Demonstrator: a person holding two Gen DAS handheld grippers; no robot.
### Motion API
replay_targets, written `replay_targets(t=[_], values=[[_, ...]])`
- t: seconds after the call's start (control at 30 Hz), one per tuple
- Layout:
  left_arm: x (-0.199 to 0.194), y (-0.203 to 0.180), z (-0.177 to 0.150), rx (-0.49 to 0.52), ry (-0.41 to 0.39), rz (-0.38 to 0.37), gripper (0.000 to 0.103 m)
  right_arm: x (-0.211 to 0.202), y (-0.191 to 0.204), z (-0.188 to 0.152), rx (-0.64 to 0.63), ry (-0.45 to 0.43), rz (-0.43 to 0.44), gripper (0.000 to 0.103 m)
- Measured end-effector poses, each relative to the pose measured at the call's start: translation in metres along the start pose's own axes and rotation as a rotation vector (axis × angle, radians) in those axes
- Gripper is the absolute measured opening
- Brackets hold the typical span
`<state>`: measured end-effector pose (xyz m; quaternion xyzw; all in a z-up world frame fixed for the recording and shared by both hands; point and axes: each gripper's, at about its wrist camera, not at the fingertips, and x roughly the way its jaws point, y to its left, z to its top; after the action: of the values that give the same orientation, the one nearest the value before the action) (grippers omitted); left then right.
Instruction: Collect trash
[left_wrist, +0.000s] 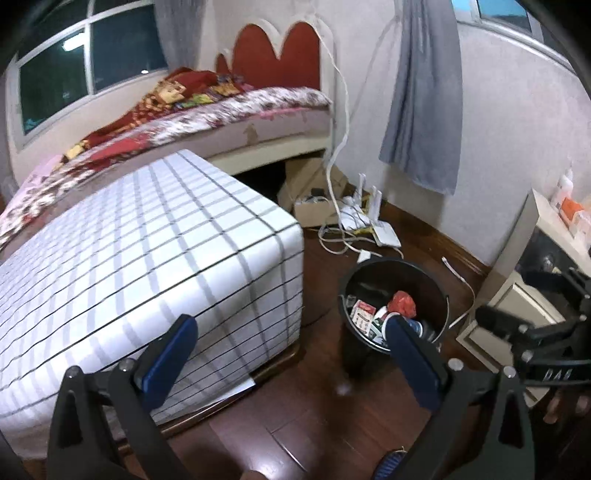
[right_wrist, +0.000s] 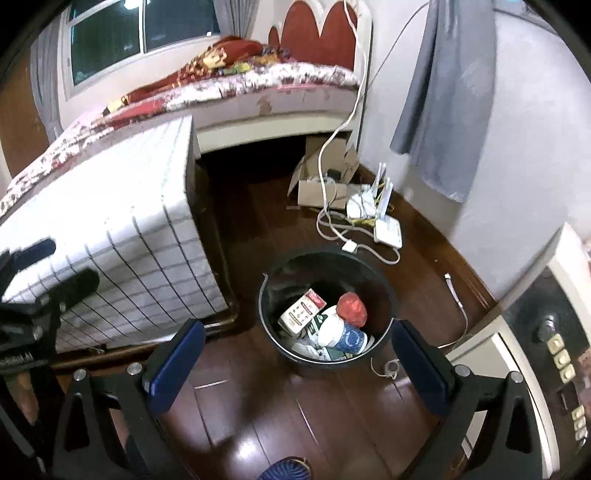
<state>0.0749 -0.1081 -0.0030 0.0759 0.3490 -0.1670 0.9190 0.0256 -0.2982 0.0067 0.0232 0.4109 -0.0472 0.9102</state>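
Note:
A black trash bin (right_wrist: 384, 295) stands on the dark wood floor; it also shows in the left wrist view (left_wrist: 441, 284). Inside lie a red crumpled wrapper (right_wrist: 351, 308), a white and blue paper cup (right_wrist: 341, 334) and a small carton (right_wrist: 301, 312). My right gripper (right_wrist: 295, 350) is open and empty above the bin's near side. My left gripper (left_wrist: 291, 343) is open and empty, left of the bin, over the corner of the checked mattress (left_wrist: 147, 266). The right gripper also shows at the left wrist view's right edge (left_wrist: 532, 306).
A bed (left_wrist: 229, 110) with a red headboard stands behind. A cardboard box (right_wrist: 321, 184), a white router (right_wrist: 384, 218) and cables (right_wrist: 332, 225) lie on the floor by the wall. A cabinet (right_wrist: 517, 343) stands at the right. A grey curtain (right_wrist: 443, 92) hangs above.

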Motion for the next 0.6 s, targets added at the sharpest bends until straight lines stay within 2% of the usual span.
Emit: replay_targets(t=[0.33, 0.6], values=[[-0.083, 0.015, 0.002, -0.025, -0.122, 0.060, 0.102, -0.078, 0.035, 0.012, -0.012, -0.136, -0.022, 0.102], [-0.102, 0.033, 0.002, -0.069, -0.170, 0.066, 0.102, -0.101, 0.052, 0.014, -0.039, -0.165, -0.033, 0.102]])
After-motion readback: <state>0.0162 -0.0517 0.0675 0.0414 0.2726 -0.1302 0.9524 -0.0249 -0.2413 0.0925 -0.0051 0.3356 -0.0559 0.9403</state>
